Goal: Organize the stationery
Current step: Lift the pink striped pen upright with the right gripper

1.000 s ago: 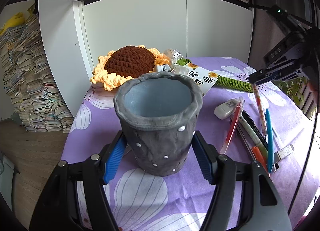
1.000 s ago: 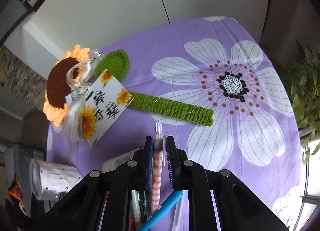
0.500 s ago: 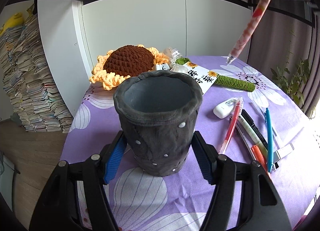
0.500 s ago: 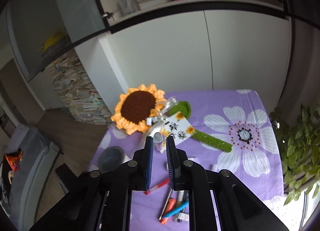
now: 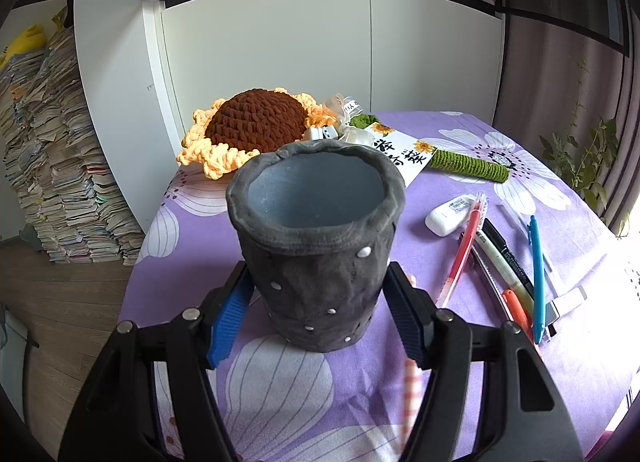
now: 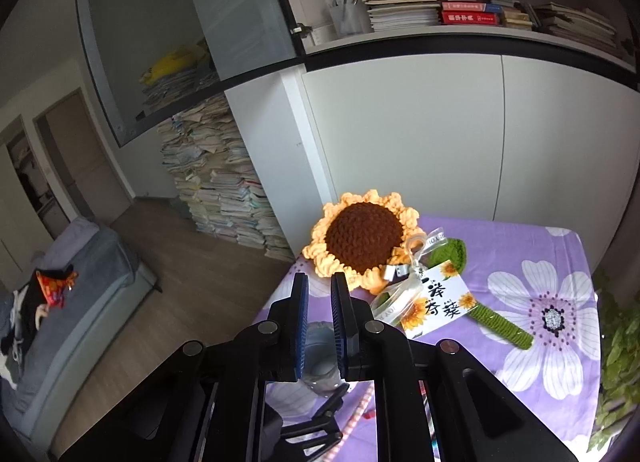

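Nearest: L tool (image 5: 316, 274) is clamped on the dark grey pen cup (image 5: 316, 222), pads on both flanks. The cup stands upright on the purple floral surface (image 5: 192, 262), mouth up, nothing visible inside.

R tool (image 6: 320, 280) hangs above it, jaws closed to a thin slit w/ nothing seen betw. the pads. The cup rim shows through that slit, so the mouth lies straight below and slightly ahead.

A blurred pink-checked pen (image 5: 408, 386) shows low, just beside the L tool's right-hand finger and outside the cup. Can't tell if anything holds it.

Right of the cup: loose pens, long axes running near-to-far, roughly parallel. At least 5, incl. red pen (image 5: 464, 250), blue pen (image 5: 537, 274), an orange one, a black one and a white-barrelled one. Also 1 white correction tape (image 5: 448, 214). R hand is nearer these; L is busy w/ the cup.

Farther: 1 crochet sunflower (image 5: 256, 122) w/ 1 printed card (image 5: 404, 150).
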Demonstrator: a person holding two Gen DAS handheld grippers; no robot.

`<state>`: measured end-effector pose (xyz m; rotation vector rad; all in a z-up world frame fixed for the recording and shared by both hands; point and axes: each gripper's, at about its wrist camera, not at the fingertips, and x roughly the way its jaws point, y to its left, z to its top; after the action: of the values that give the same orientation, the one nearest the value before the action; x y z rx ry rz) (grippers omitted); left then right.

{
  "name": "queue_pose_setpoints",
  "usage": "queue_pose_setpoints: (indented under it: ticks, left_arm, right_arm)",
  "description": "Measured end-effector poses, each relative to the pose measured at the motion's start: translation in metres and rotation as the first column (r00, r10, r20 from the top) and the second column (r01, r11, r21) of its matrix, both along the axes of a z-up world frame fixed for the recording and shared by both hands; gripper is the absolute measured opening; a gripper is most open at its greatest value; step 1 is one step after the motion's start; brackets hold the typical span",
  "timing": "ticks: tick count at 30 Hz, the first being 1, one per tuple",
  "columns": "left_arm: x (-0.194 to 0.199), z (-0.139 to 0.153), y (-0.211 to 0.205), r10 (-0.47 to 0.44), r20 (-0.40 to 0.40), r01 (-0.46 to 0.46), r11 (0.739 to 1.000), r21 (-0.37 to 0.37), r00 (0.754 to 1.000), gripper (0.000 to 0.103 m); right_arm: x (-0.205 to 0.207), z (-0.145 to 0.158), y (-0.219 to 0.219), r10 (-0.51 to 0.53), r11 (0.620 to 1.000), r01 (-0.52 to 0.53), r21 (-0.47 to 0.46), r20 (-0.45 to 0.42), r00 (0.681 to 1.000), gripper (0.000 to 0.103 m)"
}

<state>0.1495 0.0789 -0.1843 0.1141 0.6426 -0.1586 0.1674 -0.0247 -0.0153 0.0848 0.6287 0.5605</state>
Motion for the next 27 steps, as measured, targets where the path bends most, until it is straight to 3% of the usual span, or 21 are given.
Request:
queue_pose_setpoints:
  ticks: [5,10,18,21,27]
  left_arm:
    - [0.0,0.0,-0.001,0.001,0.001,-0.001,1.0,0.001,1.0,0.065]
    - [-0.003,0.002,0.002,0.027,0.022,-0.027,1.0,0.007,0.999,0.065]
    - [-0.024,-0.003,0.001,0.054,0.071,-0.067,0.976,0.206,0.996,0.065]
    - [-0.033,-0.003,0.01,0.051,0.063,-0.062,0.98,0.189,0.997,0.065]
    - [-0.03,-0.001,0.036,0.059,0.007,-0.06,0.998,0.037,0.998,0.066]
  right_arm:
    - [0.019,-0.044,-0.003,0.019,0.996,-0.034,-0.081,-0.178,0.984,0.013]
    - [0.049,-0.111,-0.024,-0.043,0.996,0.007,-0.088,-0.418,0.908,0.013]
    - [0.055,-0.155,-0.018,-0.029,0.997,-0.015,-0.073,-0.567,0.823,0.013]
    - [0.058,-0.168,-0.005,-0.015,0.997,-0.037,-0.074,-0.606,0.796,0.015]
    - [0.065,-0.188,0.005,-0.041,0.998,-0.006,-0.067,-0.674,0.738,0.038]
